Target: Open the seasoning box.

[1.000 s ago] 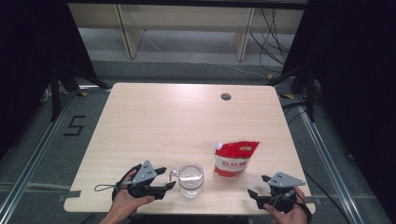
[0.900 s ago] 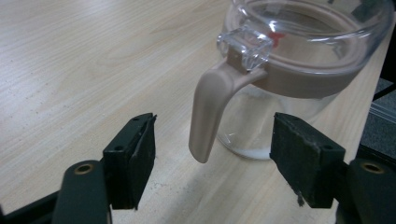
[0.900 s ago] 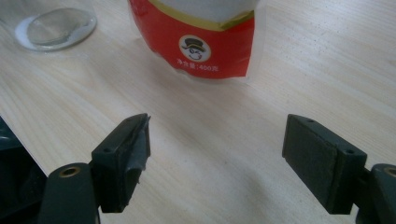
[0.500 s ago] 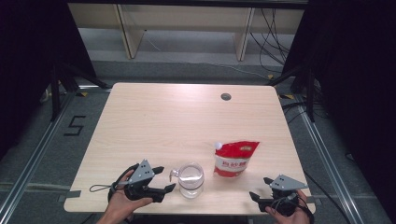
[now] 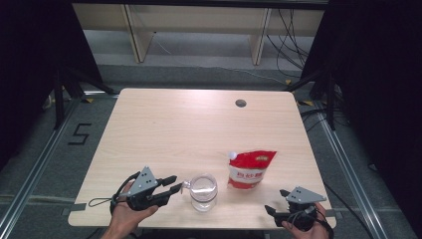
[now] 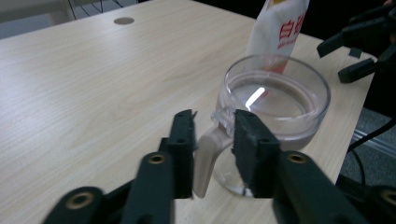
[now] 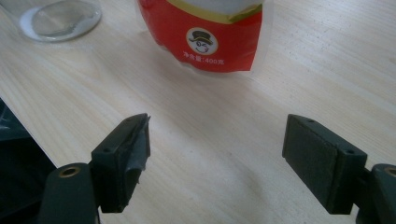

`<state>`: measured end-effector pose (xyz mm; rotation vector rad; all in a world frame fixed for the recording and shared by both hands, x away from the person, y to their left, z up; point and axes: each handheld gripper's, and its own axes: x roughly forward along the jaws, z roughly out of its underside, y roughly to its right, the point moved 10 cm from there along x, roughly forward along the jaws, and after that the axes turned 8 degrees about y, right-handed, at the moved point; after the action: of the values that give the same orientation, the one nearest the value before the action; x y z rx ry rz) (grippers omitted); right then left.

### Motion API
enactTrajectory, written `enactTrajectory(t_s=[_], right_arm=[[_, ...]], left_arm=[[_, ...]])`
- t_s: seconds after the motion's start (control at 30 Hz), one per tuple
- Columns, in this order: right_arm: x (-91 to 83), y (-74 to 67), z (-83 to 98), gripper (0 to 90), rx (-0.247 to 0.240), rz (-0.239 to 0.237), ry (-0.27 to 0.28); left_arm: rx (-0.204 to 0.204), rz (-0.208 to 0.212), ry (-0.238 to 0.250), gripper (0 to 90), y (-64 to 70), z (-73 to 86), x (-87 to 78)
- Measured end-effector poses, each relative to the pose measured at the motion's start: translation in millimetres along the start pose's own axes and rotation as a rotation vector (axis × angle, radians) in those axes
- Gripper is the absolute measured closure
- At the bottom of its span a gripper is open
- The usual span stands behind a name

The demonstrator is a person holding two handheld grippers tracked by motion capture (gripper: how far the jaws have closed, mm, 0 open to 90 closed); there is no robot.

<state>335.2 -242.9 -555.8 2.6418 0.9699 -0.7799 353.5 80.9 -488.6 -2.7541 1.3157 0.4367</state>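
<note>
Pale wood tabletop [image 5: 164, 129], dark studio: glass mug [image 5: 204, 191] near front edge, handle [image 6: 210, 149] pointing at left tool [image 5: 175, 185], whose jaws have just been closing astride it, grip unconfirmed. Right tool [image 5: 277, 201] released, farther from mug, beyond red pouch [image 5: 249, 169].

Even overhead light is washing the worktop [image 5: 164, 129] pale, while black curtains are swallowing both sides in the high view. A white streak of glare is flashing off the glass mug [image 6: 275, 98], soft shadows are hugging its base, and the near jaws are blurring out of focus.
</note>
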Motion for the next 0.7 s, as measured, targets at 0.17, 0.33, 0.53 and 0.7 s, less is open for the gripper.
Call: enactTrajectory(t_s=[0.17, 0.33, 0.53, 0.7], right_arm=[[0.2, -6.1, -2.6, 24.8, 0.016, -0.028, 0.003], [0.9, -9.2, -4.9, 24.1, 0.007, -0.039, 0.014], [0.3, -12.2, -6.6, 24.2, 0.026, -0.042, 0.023], [0.9, -14.1, -10.3, 25.1, 0.001, -0.053, 0.033]], left_arm=[[0.009, 0.013, 0.009, 85.5, 6.2, -5.0, 4.2], [0.037, 0.02, -0.002, 89.5, 11.7, -10.4, 14.5], [0.059, 0.018, -0.021, 89.5, 11.5, -11.1, 21.8], [0.077, 0.022, -0.033, 89.4, 9.9, -6.6, 25.2]])
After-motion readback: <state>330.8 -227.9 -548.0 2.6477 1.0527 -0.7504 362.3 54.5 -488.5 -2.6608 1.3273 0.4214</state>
